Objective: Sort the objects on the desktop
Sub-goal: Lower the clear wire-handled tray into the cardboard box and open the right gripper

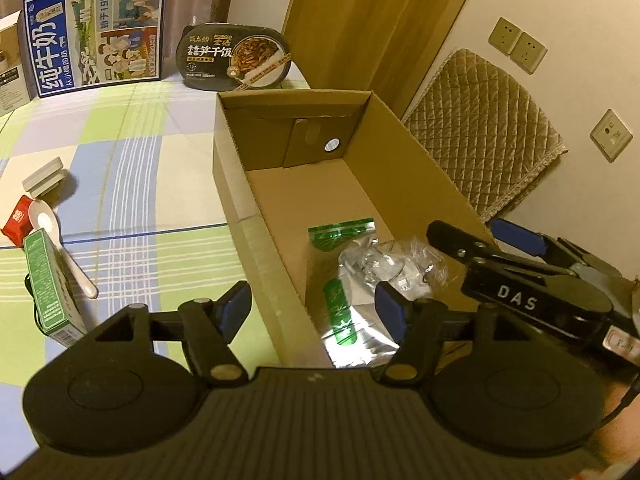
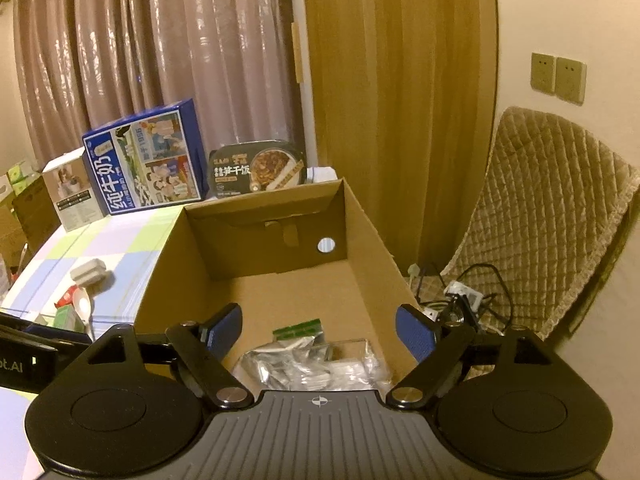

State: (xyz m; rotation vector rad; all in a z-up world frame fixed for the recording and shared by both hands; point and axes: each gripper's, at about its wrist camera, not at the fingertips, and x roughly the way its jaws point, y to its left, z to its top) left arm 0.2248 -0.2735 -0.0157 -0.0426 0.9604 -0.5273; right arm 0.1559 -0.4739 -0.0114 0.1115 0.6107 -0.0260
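Note:
An open cardboard box (image 1: 256, 184) (image 2: 372, 240) stands on the checked tablecloth. Inside its near end lie a silver-and-green foil pouch (image 1: 352, 312) (image 2: 296, 360) and crumpled clear plastic (image 1: 400, 260). My left gripper (image 1: 314, 310) is open and empty, straddling the box's near left wall. My right gripper (image 2: 318, 332) is open and empty, above the box's near end; it also shows in the left wrist view (image 1: 480, 240). On the cloth left of the box lie a green carton (image 1: 52, 300), a white spoon (image 1: 60, 240), a red packet (image 1: 16, 220) and a white block (image 1: 44, 178).
A blue milk carton box (image 1: 96, 32) (image 2: 148, 156) and a black instant-rice bowl (image 1: 236, 58) (image 2: 256, 170) stand at the table's back edge. A quilted chair (image 1: 488, 136) (image 2: 540, 220) and cables (image 2: 460, 304) are right of the box, by the wall.

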